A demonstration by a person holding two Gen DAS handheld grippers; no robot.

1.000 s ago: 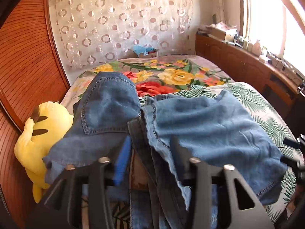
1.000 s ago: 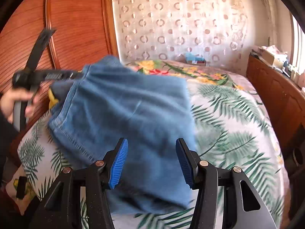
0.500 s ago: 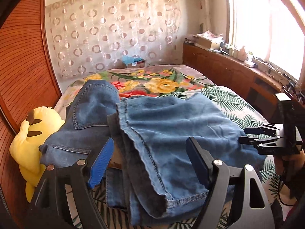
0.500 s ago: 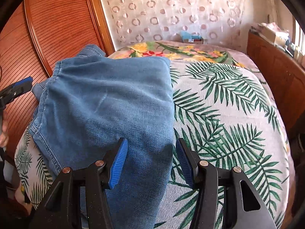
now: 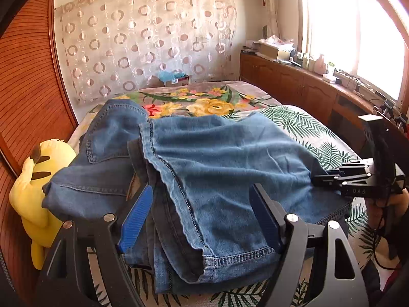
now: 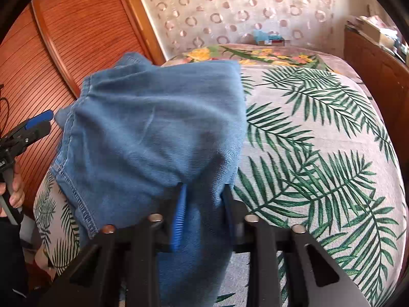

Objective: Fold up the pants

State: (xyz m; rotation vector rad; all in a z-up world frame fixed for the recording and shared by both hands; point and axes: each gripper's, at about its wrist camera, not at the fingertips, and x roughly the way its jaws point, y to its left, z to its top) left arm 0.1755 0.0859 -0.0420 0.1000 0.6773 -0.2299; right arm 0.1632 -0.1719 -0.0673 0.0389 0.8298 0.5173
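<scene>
Blue denim pants [image 5: 217,168] lie folded over on the bed, legs on top of the seat part, hems toward me. My left gripper [image 5: 202,220] is open, its jaws wide apart just above the near hem, holding nothing. In the right wrist view the pants [image 6: 153,128] fill the left half. My right gripper [image 6: 204,199] is shut on a fold of the pants at their right edge. It also shows in the left wrist view [image 5: 332,176] at the right edge of the denim. The left gripper shows at the far left of the right wrist view [image 6: 33,125].
The bed has a palm-leaf cover [image 6: 319,153] and a flowered blanket [image 5: 204,102] at the far end. A yellow plush toy [image 5: 33,179] lies at the bed's left edge by the wooden wall panel [image 5: 25,89]. A wooden counter [image 5: 319,89] with clutter runs along the right under the window.
My left gripper let go of the pants, opened wide and drew back. My right gripper moved in and shut on the pants' right edge.
</scene>
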